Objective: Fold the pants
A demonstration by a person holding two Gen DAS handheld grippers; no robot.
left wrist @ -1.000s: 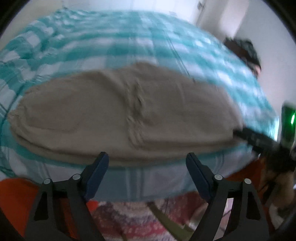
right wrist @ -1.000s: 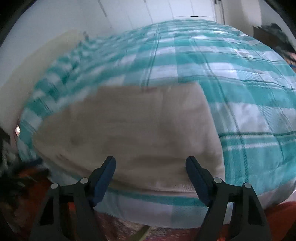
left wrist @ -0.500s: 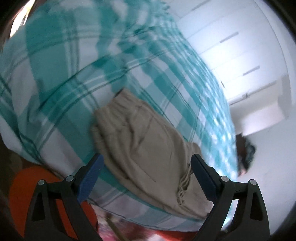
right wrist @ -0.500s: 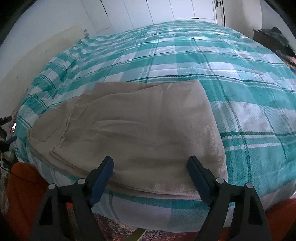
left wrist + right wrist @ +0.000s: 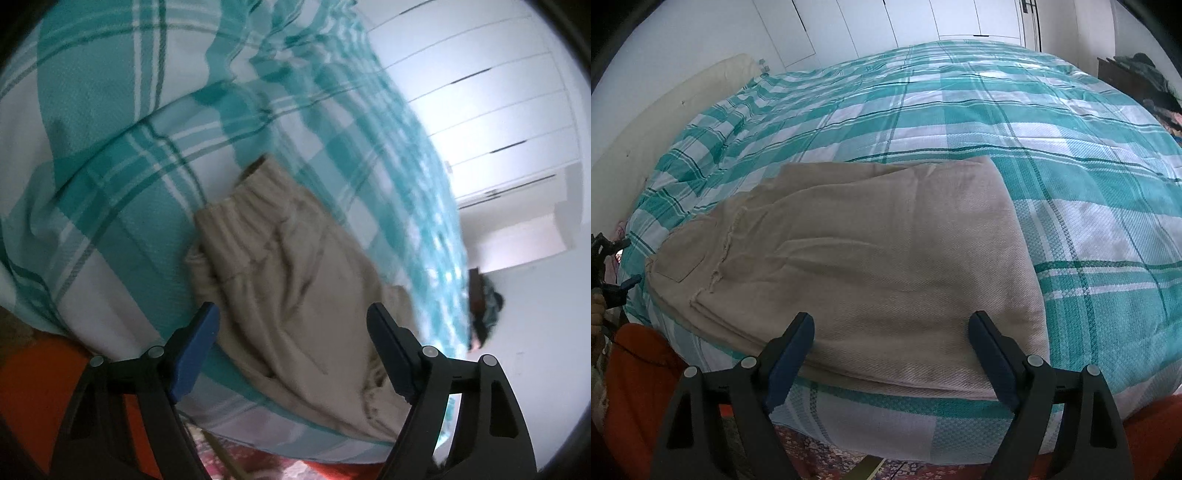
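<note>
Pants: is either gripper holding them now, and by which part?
Nothing is held. The left gripper and right gripper stand open over the pants.

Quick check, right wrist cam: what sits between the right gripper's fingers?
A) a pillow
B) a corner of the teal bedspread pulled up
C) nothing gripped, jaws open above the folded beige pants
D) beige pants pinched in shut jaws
C: the right gripper stands open over the near edge of the folded beige pants, which lie flat on the plaid bedspread, pads clear of the cloth.

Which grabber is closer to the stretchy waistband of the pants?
Left. The left gripper hovers open over the waistband end of the beige pants. The right gripper hangs open over the opposite, folded end, far from the waistband.
</note>
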